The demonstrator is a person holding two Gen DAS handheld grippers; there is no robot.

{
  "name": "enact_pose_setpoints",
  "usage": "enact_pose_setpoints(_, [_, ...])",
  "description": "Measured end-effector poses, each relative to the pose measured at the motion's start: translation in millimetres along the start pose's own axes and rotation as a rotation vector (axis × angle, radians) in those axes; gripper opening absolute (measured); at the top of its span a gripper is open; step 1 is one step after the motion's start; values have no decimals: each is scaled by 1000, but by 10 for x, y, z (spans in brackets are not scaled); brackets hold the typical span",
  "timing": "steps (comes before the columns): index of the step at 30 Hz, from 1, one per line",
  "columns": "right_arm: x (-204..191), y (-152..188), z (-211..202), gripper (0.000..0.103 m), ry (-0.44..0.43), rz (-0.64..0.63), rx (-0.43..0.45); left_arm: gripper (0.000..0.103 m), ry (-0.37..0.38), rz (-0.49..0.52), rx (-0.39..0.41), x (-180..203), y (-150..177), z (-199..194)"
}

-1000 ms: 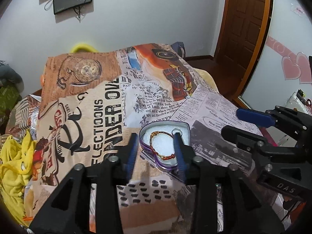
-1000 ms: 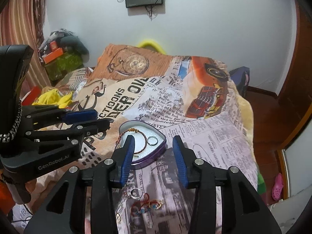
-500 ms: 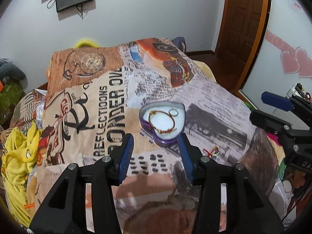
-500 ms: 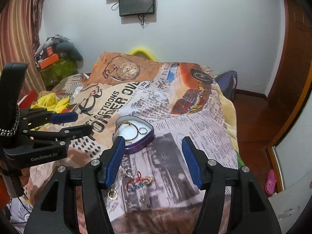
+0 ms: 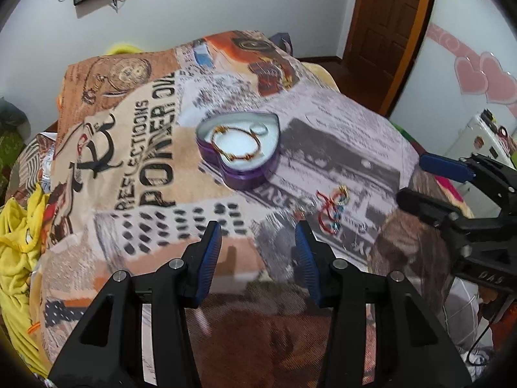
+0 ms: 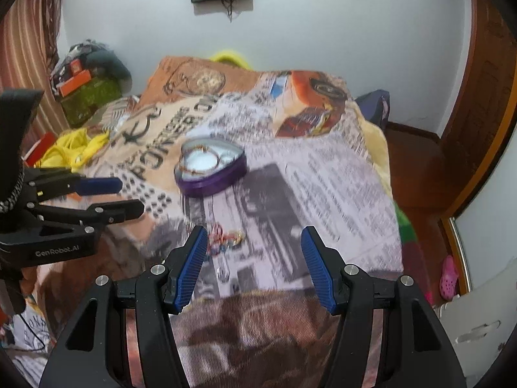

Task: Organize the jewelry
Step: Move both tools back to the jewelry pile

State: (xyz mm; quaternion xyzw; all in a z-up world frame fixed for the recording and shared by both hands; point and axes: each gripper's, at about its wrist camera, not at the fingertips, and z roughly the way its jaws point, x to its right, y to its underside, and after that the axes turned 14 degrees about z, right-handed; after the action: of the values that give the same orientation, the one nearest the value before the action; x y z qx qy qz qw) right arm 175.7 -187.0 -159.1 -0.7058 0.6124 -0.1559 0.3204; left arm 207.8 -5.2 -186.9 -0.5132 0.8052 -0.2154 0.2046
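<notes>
A: Left wrist view: the left gripper [image 5: 258,226] at bottom centre has its jaws partly apart, freshly widened, with nothing between them, only the printed bedspread [image 5: 135,148].

B: And the jewelry?

A: A loose tangle of jewelry [image 5: 332,205] lies right of centre, with the right gripper [image 5: 416,179] poking in from the right edge. Above it sits the purple heart-shaped tin [image 5: 240,153], a gold bracelet [image 5: 237,144] inside.

B: Right wrist view?

A: The right gripper [image 6: 253,231] is roughly half open, just widened, gripping nothing. The tangle [image 6: 226,241] lies beside its left finger; the tin [image 6: 210,168] sits above, and the left gripper [image 6: 129,195] comes in from the left edge.
</notes>
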Motion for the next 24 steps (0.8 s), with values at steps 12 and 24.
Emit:
enact_pose_setpoints(12, [-89,346,267,43,-40,-40,-102,46,76,38,-35,246,162,201])
enact_pose_setpoints(24, [-101,372,432,18,-82,-38,-140,21,142,34,-39,317,143,374])
